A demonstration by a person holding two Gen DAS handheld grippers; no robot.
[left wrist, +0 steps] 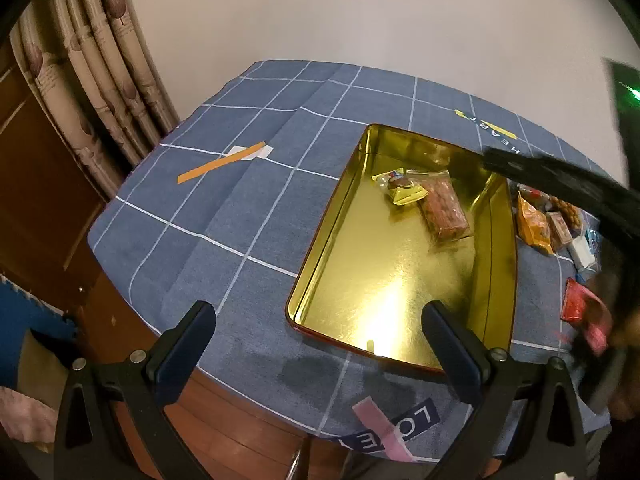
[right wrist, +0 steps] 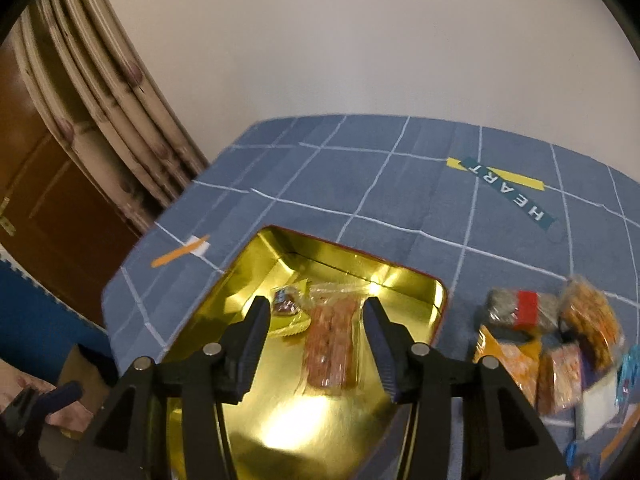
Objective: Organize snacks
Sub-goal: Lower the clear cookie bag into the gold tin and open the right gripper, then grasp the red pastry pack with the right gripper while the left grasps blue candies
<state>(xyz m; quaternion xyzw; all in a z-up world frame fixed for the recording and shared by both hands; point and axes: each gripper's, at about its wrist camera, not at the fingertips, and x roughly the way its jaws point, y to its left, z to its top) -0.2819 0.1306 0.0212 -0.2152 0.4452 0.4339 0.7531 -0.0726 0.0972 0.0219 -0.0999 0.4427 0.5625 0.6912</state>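
Observation:
A gold tin (left wrist: 380,280) lies open on the blue checked tablecloth. Inside it, at the far end, are a reddish-brown snack bar in clear wrap (left wrist: 444,212) and a small yellow-wrapped sweet (left wrist: 400,188). My left gripper (left wrist: 320,312) stands wide open and empty over the tin's near rim. In the right wrist view my right gripper (right wrist: 315,308) hovers open above the tin (right wrist: 320,256). The snack bar (right wrist: 330,344) lies on the tin floor below the gap, and the pads do not touch it. The sweet (right wrist: 286,304) lies to its left. Several loose snack packets (right wrist: 560,340) are heaped to the right of the tin.
A red packet (left wrist: 576,304) and more packets (left wrist: 548,220) lie right of the tin. An orange strip (left wrist: 220,168) is printed on the cloth at left. The table edge (left wrist: 120,280) drops off at left, with a curtain (left wrist: 100,80) and a wooden door (left wrist: 32,200) beyond.

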